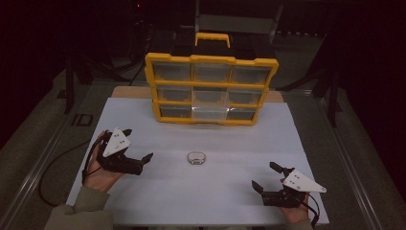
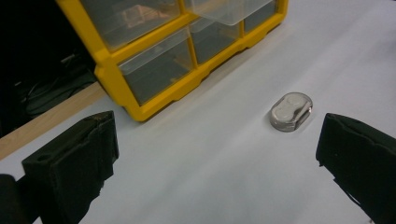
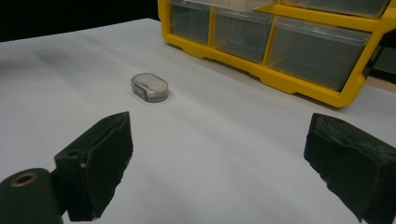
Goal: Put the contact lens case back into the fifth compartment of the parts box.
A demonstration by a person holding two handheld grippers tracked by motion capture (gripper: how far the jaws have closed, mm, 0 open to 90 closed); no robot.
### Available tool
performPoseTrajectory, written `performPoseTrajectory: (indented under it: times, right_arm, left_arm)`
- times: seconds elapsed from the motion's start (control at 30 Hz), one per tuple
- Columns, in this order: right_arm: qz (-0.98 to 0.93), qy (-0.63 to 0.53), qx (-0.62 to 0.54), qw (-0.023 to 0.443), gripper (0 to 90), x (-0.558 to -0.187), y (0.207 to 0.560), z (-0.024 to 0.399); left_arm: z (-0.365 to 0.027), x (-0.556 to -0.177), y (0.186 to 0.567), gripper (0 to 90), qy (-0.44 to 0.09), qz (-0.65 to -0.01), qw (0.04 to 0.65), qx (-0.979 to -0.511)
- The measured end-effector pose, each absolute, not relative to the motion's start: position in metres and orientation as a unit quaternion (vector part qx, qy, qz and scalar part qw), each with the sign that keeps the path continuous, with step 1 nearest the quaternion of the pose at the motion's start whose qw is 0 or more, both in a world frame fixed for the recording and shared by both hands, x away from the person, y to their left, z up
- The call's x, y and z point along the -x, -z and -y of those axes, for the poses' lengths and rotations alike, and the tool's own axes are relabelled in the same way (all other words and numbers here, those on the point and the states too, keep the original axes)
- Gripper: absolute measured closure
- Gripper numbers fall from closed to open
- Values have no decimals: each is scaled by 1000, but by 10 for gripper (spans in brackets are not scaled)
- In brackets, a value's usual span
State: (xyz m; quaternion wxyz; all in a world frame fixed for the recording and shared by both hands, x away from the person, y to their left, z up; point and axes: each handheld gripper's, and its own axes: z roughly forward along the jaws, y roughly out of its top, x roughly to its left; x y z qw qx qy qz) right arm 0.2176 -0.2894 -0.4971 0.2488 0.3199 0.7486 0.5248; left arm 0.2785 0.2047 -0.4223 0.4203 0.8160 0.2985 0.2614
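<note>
Setting: lab or workshop recording bench, dimly lit. White sheet [image 1: 201,191] covers a wooden tabletop [image 1: 129,92] framed by metal rails [image 1: 43,158]. Yellow parts organizer [image 1: 210,88] with clear drawers at the back. Cables [image 1: 52,167] on the floor; dark equipment stands behind.

The table [image 1: 143,201] has a white top, like a big sheet of paper or board. At the far edge a strip of bare wood [image 1: 129,92] shows under the white cover. Directly on the white surface stands a yellow organizer [image 1: 210,88] with clear drawers, at the far side, in the middle. One drawer [image 1: 209,113] in its bottom row is pulled out a little over the table. A small case [image 1: 196,157], oval and clear with white inside, lies flat near the centre of the table, well apart from the organizer. Both hands rest on the near part, the left hand [image 1: 98,172] and the right hand [image 1: 294,213].
</note>
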Motion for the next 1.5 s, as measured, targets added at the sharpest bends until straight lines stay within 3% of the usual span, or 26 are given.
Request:
performPoseTrajectory:
  times: [1.5]
  right_arm:
    - [-746,-530,-320,246,79,-218,497,292]
  left_arm:
    - [-133,-334,420,0,-195,-204,351,-893]
